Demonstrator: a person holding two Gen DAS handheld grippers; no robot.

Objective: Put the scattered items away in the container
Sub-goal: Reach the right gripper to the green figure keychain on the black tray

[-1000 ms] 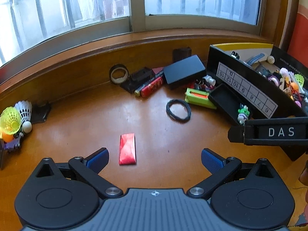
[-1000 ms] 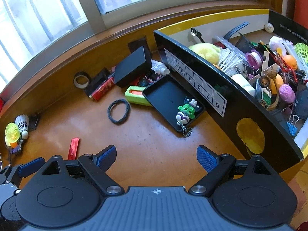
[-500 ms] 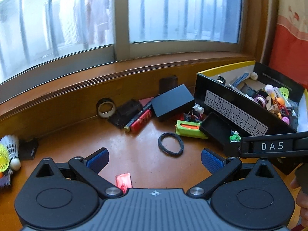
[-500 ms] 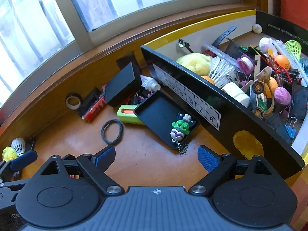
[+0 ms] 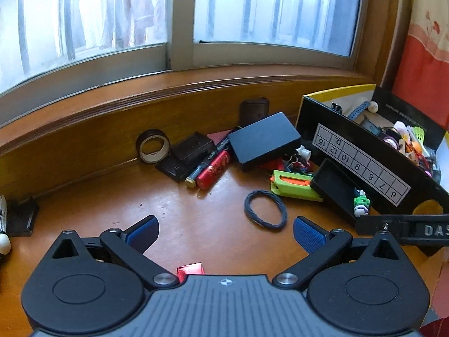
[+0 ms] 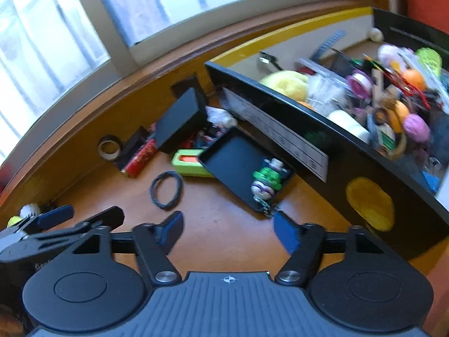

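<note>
The left hand-held gripper hangs over the tabletop with its blue pads spread wide and nothing between them; released. A red packet lies at 6 o'clock of it, half hidden under the gripper body. A black band lies on the wood at 1 o'clock, just ahead of the right pad.

The right hand-held gripper is closing, its pads apart with only bare tabletop between them; it grips nothing. At 12 o'clock of it a black tray holds a green toy on a bead chain, and the tray's far edge leans against the container. The container, a black box with yellow trim, sits at 2 o'clock and is crowded with small items.

Scattered beyond the band: a green cutter touching the tray, a black box propped on clutter at 12 o'clock, a red tube beside a dark pen, and a tape roll standing against the sill at 11 o'clock; a shuttlecock shows at the far 9 o'clock edge. The right view is blurred.
</note>
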